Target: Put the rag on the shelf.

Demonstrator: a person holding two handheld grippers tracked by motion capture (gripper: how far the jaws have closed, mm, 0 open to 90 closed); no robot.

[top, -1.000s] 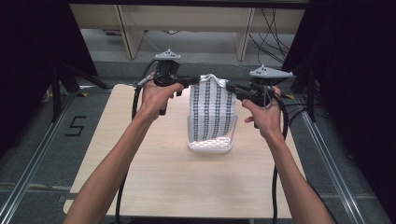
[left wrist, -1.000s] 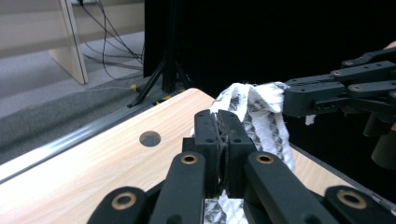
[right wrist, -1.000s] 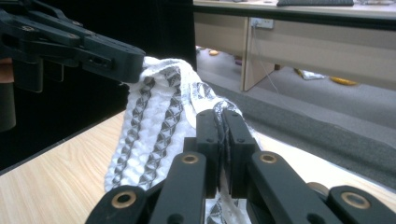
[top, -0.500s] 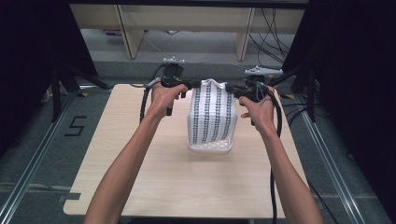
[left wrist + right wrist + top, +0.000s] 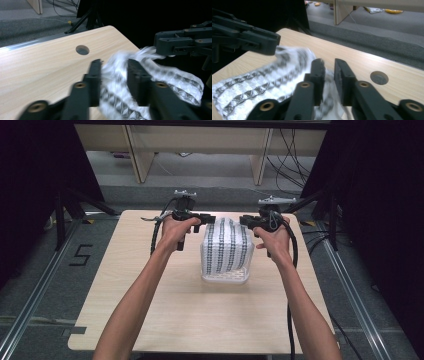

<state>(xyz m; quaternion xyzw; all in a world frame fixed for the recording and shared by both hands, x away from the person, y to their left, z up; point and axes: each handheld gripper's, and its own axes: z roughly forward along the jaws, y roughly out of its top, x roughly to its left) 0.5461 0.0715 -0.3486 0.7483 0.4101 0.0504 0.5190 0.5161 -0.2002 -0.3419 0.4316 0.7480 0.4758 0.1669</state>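
Even overhead light, dark surroundings, motion blur in both gripper views

The left gripper point(image 5: 113, 75) has just been opening its jaws; they stand apart, with the white, dark-patterned cloth point(image 5: 160, 75) between them. Beyond it to the right, the other gripper point(image 5: 185, 45) meets the cloth's far edge. Left of the gripper lies the desk point(image 5: 37, 67), with a round hole point(image 5: 82, 49).

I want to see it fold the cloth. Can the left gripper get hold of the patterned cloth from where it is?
Probably yes. The left gripper has just been opening, and the patterned cloth already lies between its jaws, with nothing in the way.
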